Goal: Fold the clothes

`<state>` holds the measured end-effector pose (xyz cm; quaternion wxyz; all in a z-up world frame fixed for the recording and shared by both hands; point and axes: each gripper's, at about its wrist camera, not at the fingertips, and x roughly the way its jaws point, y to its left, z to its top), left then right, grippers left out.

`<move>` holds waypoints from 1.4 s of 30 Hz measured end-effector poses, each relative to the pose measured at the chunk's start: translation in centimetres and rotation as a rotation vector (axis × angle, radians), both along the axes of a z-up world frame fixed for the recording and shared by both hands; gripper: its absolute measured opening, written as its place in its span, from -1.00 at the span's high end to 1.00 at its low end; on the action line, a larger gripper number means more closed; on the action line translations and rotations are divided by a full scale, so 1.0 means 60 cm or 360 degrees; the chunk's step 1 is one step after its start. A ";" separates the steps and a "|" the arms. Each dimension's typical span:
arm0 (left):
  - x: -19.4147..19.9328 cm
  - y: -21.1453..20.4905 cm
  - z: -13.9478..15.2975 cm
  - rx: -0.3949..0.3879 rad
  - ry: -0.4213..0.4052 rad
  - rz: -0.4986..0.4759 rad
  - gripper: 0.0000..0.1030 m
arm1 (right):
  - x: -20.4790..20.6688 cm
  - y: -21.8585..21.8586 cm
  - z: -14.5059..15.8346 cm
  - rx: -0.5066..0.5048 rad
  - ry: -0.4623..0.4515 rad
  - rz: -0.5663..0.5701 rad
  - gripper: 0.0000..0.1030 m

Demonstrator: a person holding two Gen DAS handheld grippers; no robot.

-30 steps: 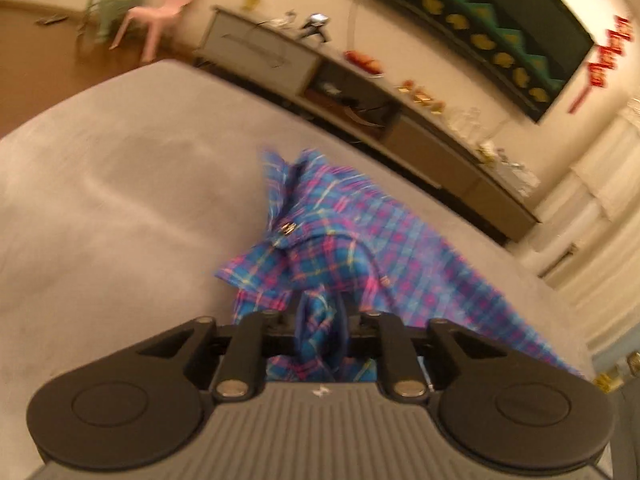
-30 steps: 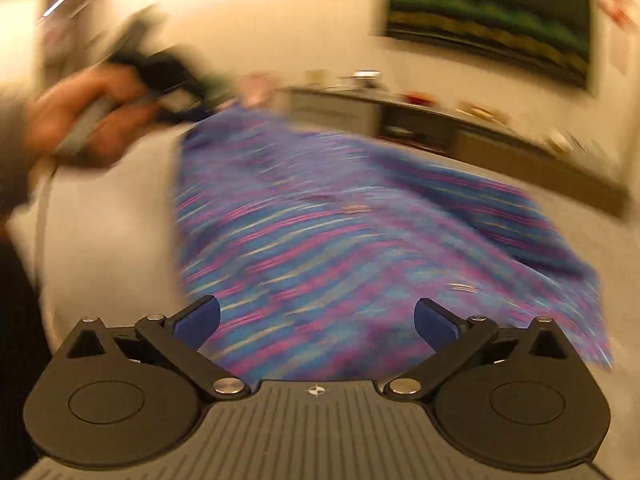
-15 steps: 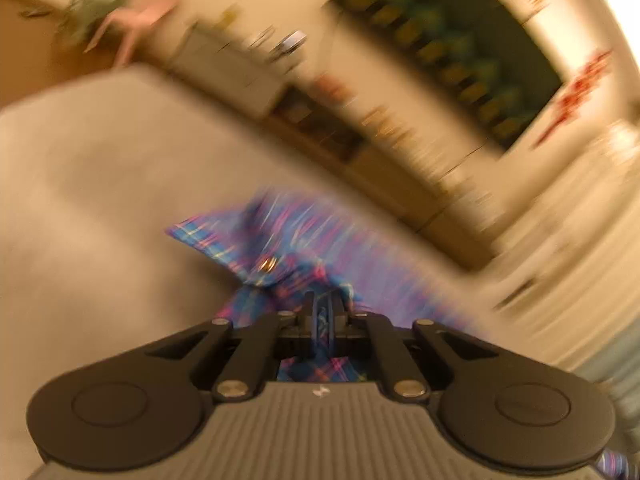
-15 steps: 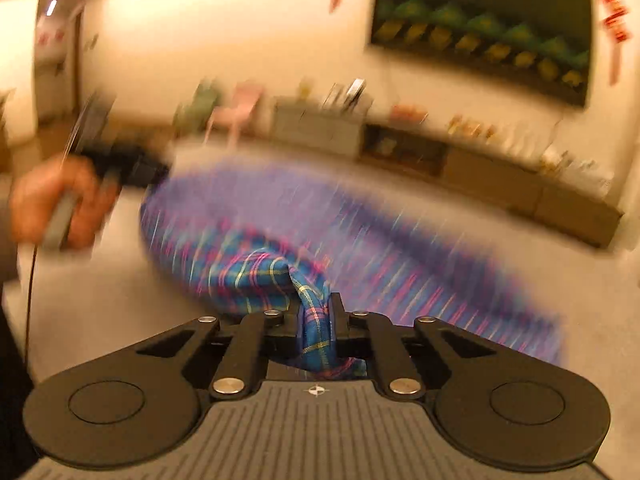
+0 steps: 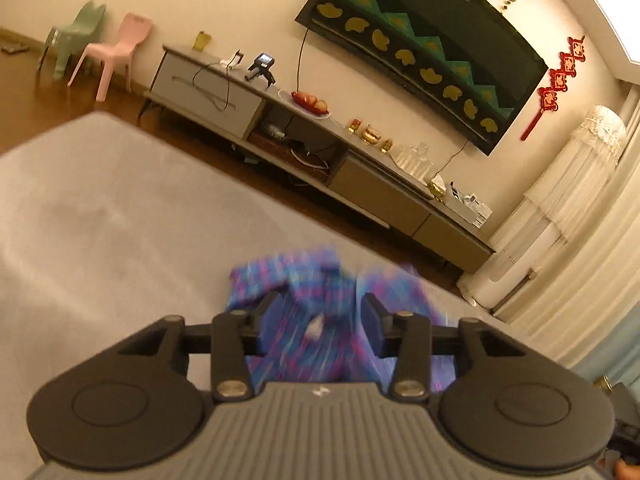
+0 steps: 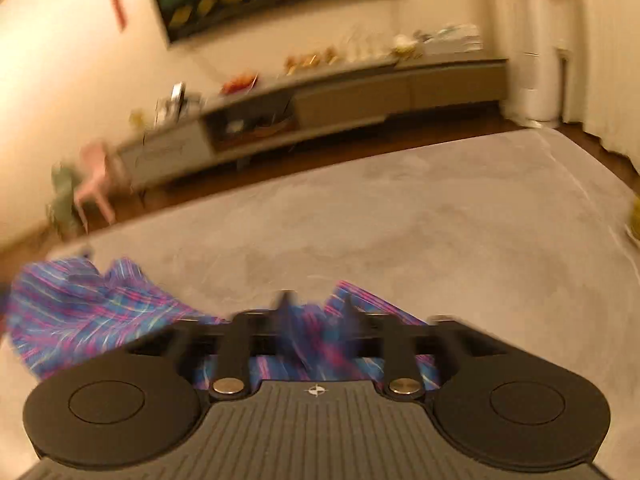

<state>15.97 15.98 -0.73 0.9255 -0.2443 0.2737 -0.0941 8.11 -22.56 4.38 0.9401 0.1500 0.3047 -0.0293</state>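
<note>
A blue and pink plaid shirt [image 5: 316, 292] lies bunched on the grey carpet [image 5: 120, 208], blurred by motion. My left gripper [image 5: 320, 312] is open, its fingers apart on either side of the cloth just above it. In the right wrist view the shirt [image 6: 92, 312] spreads to the left and runs under my right gripper [image 6: 316, 316]. The right jaws stand a little apart with blurred cloth between them; whether they still pinch it is unclear.
A long grey TV cabinet [image 5: 280, 132] with small items runs along the far wall under a dark screen [image 5: 420, 48]. Pink [image 5: 116, 52] and green chairs stand at the far left. White curtains [image 5: 580, 240] hang at the right. Wooden floor borders the carpet.
My left gripper has opened and let go of the shirt, which has dropped onto the carpet. My right gripper's jaws have parted somewhat and both hands have moved low over the cloth.
</note>
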 end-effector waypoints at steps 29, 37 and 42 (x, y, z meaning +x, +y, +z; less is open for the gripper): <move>-0.128 0.161 -0.082 -0.0122 0.0326 0.0081 0.30 | -0.248 -0.188 -0.081 -0.0642 0.0166 -0.0166 0.91; -0.107 0.127 -0.046 0.0038 0.0239 0.0167 -0.80 | -0.211 -0.133 -0.079 0.0185 -0.0080 0.0085 -0.99; -0.055 0.075 -0.086 0.0157 0.0317 0.0071 0.33 | -0.105 -0.061 -0.144 0.0050 0.0098 0.0237 -0.93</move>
